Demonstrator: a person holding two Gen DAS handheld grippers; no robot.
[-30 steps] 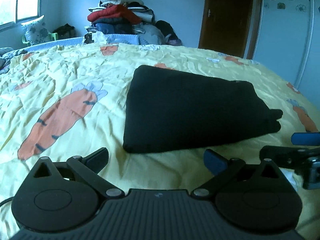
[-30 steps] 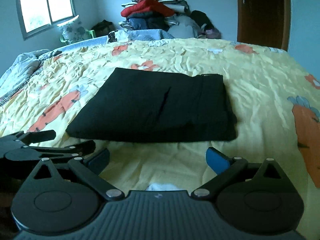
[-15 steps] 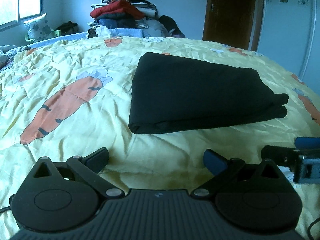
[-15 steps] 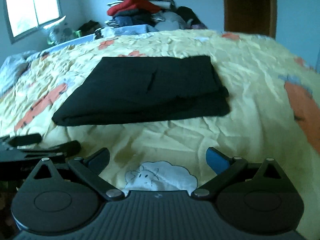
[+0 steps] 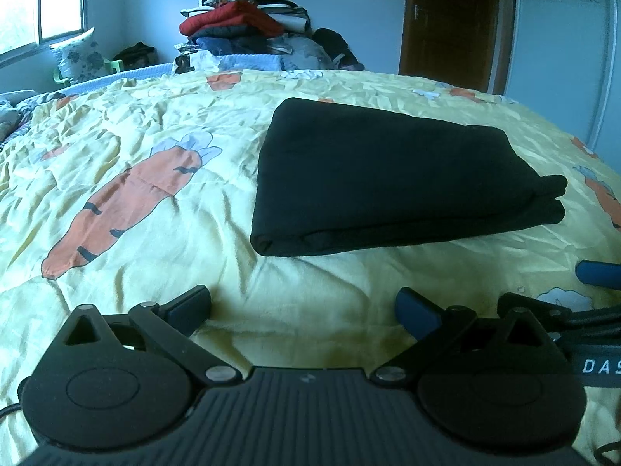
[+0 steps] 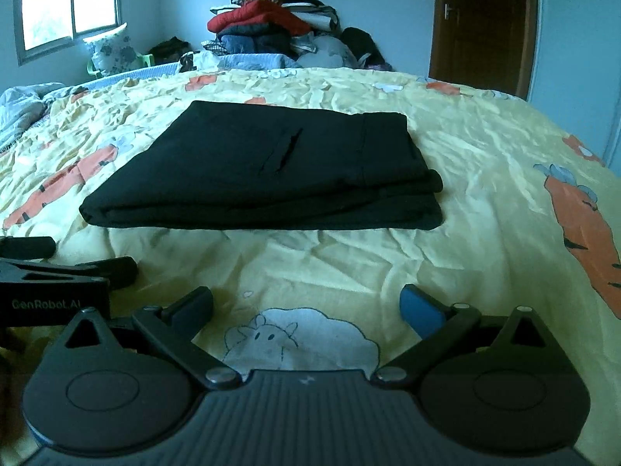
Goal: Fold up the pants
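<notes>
The black pants (image 5: 380,178) lie folded in a flat rectangle on the yellow carrot-print bedspread (image 5: 155,124); they also show in the right wrist view (image 6: 271,171), with a pocket slit on top. My left gripper (image 5: 302,306) is open and empty, low over the bedspread in front of the pants' near edge. My right gripper (image 6: 306,306) is open and empty, also short of the pants, over a sheep print (image 6: 299,341). Each gripper shows at the other view's edge: the right gripper (image 5: 582,303) and the left gripper (image 6: 70,264).
A tall pile of clothes (image 5: 248,27) sits beyond the bed's far edge (image 6: 271,27). A window (image 6: 70,0) and a pillow (image 6: 112,52) are at the far left. A brown door (image 5: 450,23) stands at the far right.
Both grippers have drawn back and lower from the folded pants, staying open. The sheep print has come into the right wrist view.
</notes>
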